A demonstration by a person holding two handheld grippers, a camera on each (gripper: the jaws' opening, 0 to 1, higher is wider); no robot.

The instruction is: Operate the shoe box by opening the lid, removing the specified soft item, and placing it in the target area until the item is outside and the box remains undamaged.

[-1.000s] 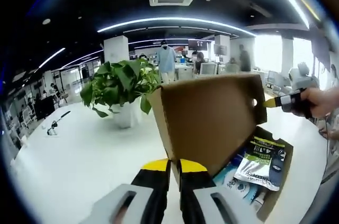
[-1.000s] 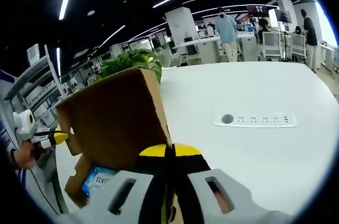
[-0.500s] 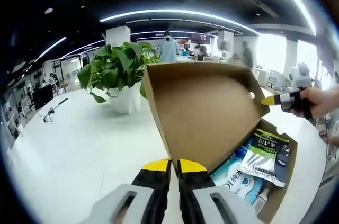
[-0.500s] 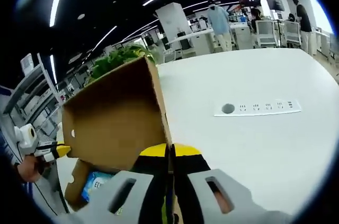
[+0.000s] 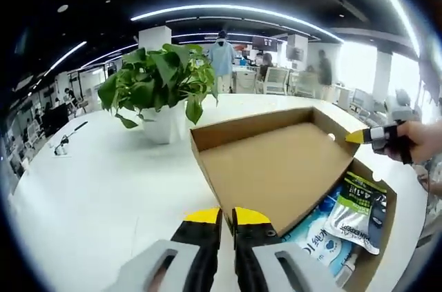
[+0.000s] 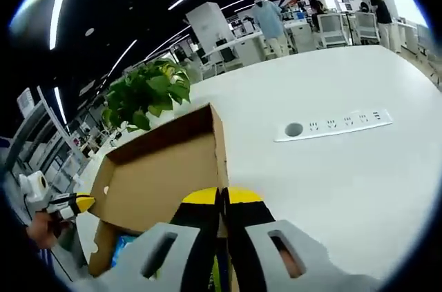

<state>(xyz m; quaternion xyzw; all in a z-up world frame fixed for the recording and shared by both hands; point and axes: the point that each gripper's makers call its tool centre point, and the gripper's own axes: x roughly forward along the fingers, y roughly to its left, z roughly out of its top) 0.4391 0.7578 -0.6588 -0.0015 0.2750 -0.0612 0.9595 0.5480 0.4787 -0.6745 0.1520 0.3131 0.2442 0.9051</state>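
A brown cardboard shoe box (image 5: 384, 199) stands open on the white table. Its lid (image 5: 276, 162) leans far back, inner side up. My left gripper (image 5: 221, 217) is shut on the lid's near edge. My right gripper (image 5: 354, 137), held in a hand, pinches the lid's far corner. Inside the box lie a silver and green soft packet (image 5: 356, 206) and a blue packet (image 5: 309, 234). In the right gripper view my right gripper (image 6: 221, 197) is shut on the lid (image 6: 166, 174), and the left gripper (image 6: 77, 202) holds the opposite corner. The blue packet (image 6: 123, 248) peeks out below the lid.
A potted green plant (image 5: 155, 92) in a white pot stands on the table just behind the lid; it is seen as the plant (image 6: 146, 92) in the other view. A flush power strip (image 6: 335, 125) lies in the tabletop to the right. People and desks are far behind.
The lid has swung back from nearly upright to a low slant, with both grippers still holding it. More of the packets inside the box shows.
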